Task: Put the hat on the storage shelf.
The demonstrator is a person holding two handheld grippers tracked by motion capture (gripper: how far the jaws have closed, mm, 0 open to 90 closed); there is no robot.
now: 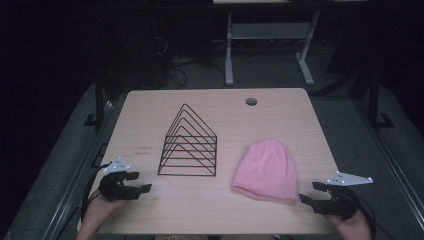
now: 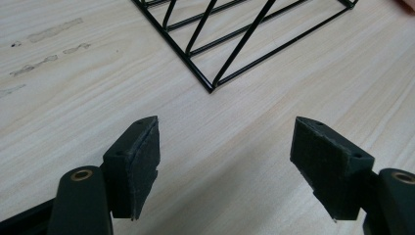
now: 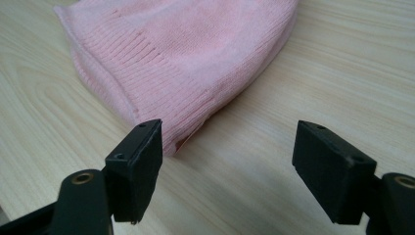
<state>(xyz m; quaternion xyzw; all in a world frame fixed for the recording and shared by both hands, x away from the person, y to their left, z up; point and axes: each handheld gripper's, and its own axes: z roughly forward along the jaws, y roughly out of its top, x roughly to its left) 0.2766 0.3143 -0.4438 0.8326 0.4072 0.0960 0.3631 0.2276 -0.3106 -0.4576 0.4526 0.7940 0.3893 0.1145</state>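
A pink knit beanie [image 1: 266,170] lies flat on the wooden table [image 1: 215,107], right of centre. A black wire rack [image 1: 189,145] with triangular dividers stands left of centre. My left gripper [image 1: 140,182] rests open near the front left edge, a short way from the rack's near corner [image 2: 210,89]. Open too, my right gripper [image 1: 312,192] sits at the front right, just beside the beanie's ribbed brim corner [image 3: 186,132]. Its left fingertip [image 3: 139,161] is close to that corner, with nothing between the jaws.
A round cable hole [image 1: 251,101] sits near the table's far edge. Behind the table the floor holds a white desk frame [image 1: 267,45] and cables. Faint grey smudges [image 2: 49,49] mark the tabletop left of the rack.
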